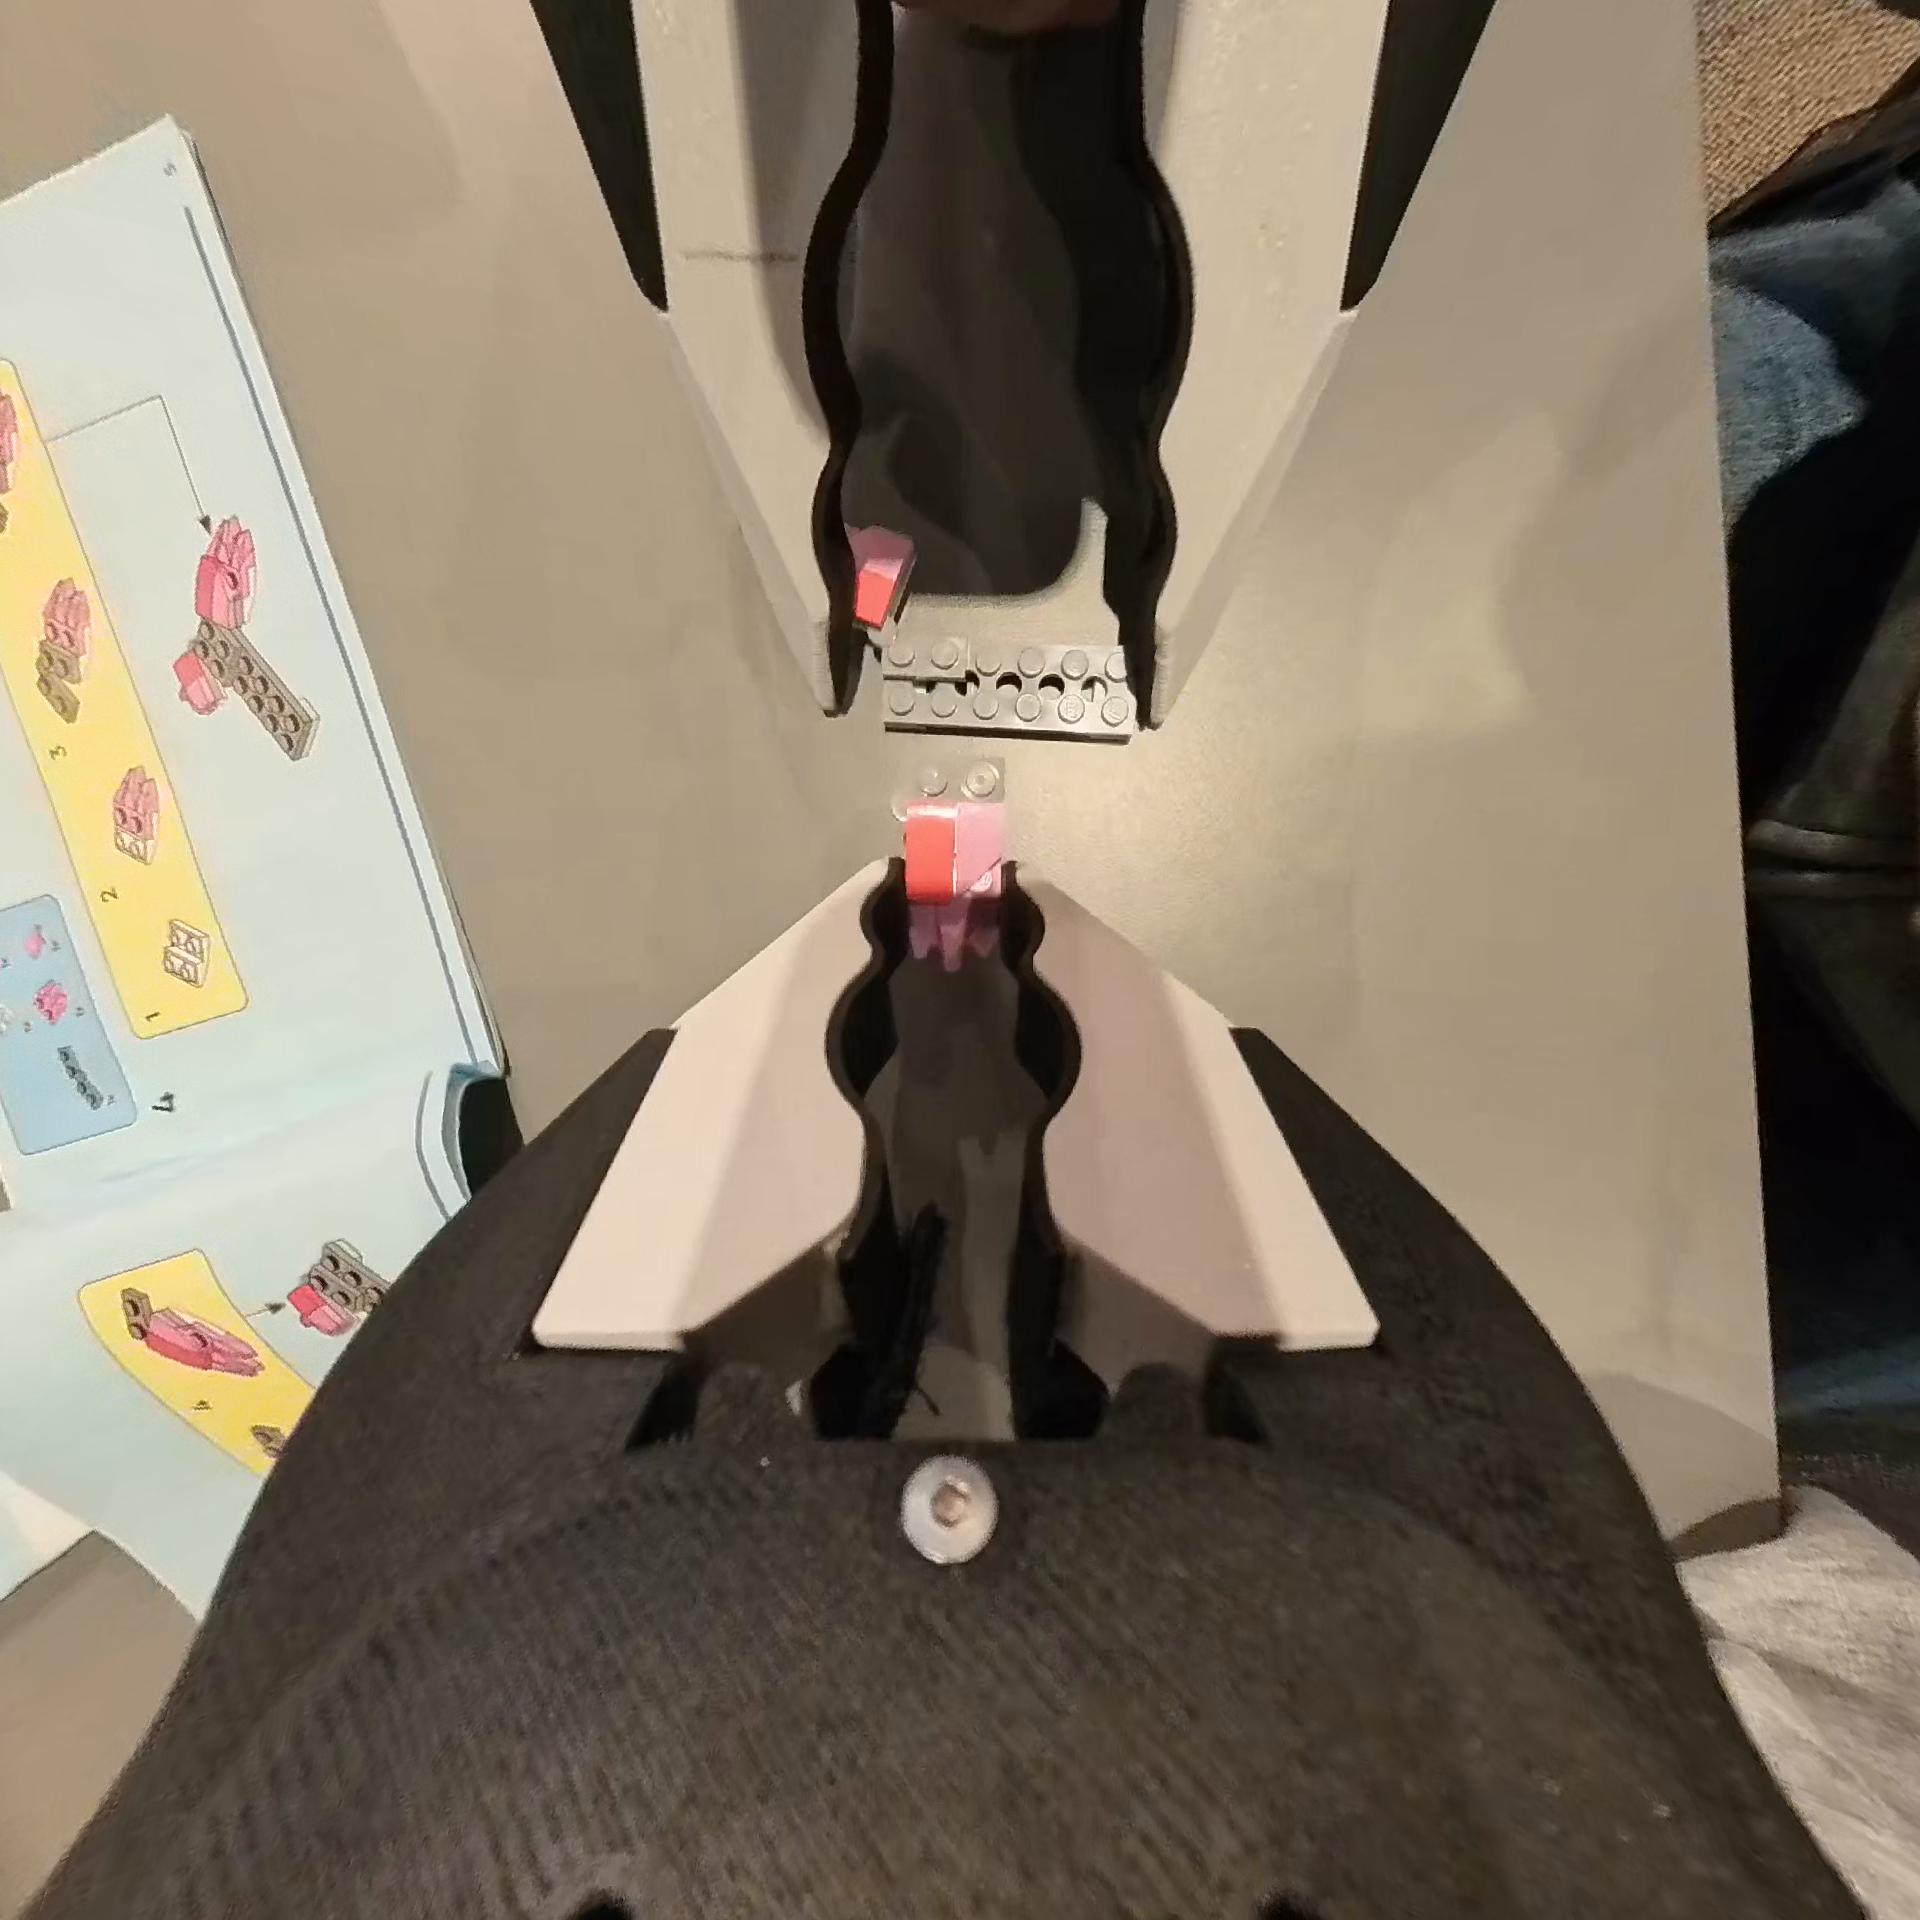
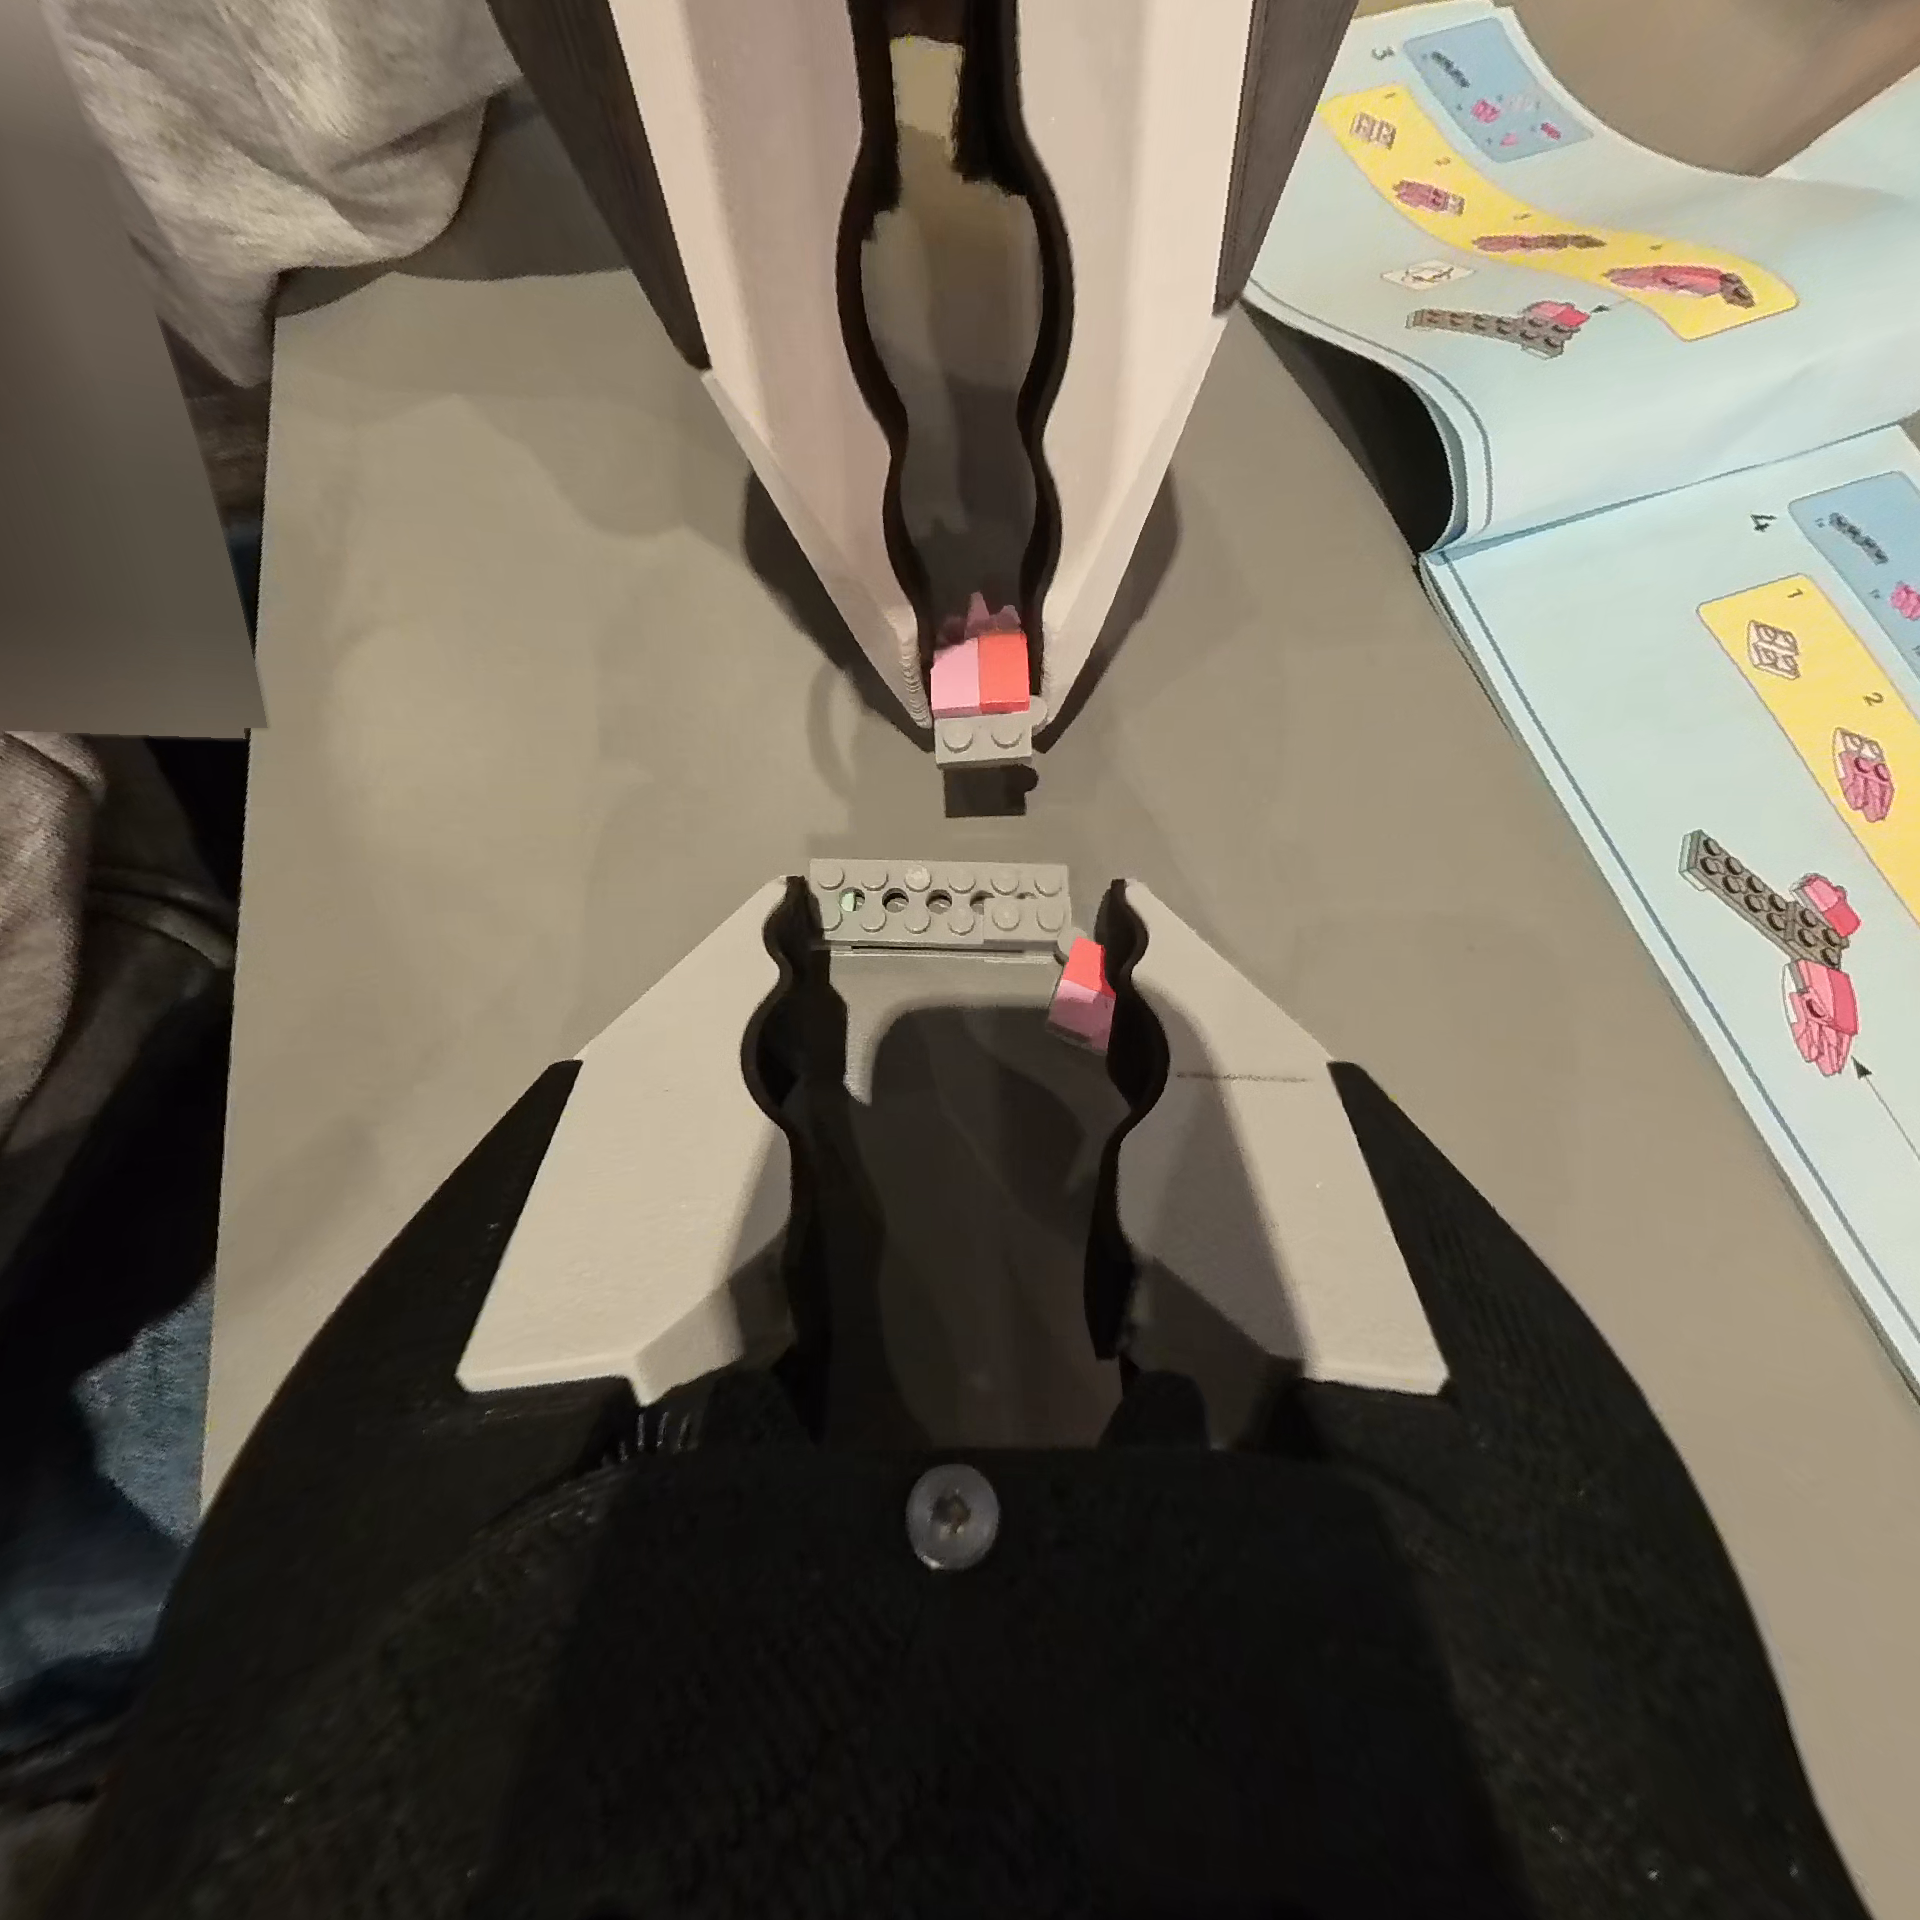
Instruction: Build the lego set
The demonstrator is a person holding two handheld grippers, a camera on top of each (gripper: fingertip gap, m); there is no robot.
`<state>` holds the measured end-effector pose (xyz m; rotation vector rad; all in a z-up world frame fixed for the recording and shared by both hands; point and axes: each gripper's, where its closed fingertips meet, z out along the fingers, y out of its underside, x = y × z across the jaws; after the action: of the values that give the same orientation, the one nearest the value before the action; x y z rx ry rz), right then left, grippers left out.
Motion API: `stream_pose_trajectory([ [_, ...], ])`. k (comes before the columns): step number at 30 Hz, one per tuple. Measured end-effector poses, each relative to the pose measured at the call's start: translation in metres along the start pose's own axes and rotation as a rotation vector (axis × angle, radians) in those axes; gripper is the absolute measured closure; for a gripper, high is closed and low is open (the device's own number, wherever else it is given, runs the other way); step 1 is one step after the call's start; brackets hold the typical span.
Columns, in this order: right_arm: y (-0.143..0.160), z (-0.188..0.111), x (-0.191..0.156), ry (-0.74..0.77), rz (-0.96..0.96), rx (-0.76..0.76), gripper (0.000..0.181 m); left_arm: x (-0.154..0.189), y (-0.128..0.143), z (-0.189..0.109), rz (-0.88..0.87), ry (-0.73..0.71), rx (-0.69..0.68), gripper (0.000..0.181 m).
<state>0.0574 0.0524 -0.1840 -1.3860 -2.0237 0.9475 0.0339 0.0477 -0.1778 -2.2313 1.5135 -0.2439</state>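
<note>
In the left wrist view, an open pale-blue paper instruction booklet [image 1: 156,727] lies at the far left on the smooth grey-beige tabletop [image 1: 582,520], its pages printed with yellow and blue building panels. At centre, the left gripper [image 1: 951,904], cream fingers on a black body, is clenched on a small pink-and-red brick cluster [image 1: 954,854] with a short grey two-stud plate at its front. Just beyond, well clear of touching, the right gripper [image 1: 987,675] faces it, grasping a long dark-grey studded plate [image 1: 1006,688] crosswise between its tips; a second red-and-pink piece [image 1: 881,582] hangs at that plate's left end. Past the table's right edge sit blue denim fabric [image 1: 1808,416] and a pale cloth [image 1: 1808,1662]; the room beyond is dim.
</note>
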Motion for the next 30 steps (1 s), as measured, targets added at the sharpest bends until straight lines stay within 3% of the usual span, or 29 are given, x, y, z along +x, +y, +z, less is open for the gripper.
stream_pose_trajectory([
  [12, -0.001, -0.001, -0.003, -0.016, -0.002, 0.011, 0.129, -0.004, -0.01, 0.006, 0.071, 0.014, -0.035, 0.165],
  [19, -0.021, -0.028, 0.0, -0.022, 0.044, 0.223, 0.122, -0.007, -0.015, 0.01, 0.095, 0.077, -0.114, 0.165],
  [26, -0.021, -0.03, 0.009, 0.03, 0.08, 0.235, 0.168, -0.01, -0.011, 0.017, 0.088, 0.116, -0.164, 0.165],
  [30, -0.017, -0.026, 0.015, 0.071, 0.08, 0.198, 0.181, -0.011, -0.008, 0.015, 0.079, 0.121, -0.18, 0.165],
])
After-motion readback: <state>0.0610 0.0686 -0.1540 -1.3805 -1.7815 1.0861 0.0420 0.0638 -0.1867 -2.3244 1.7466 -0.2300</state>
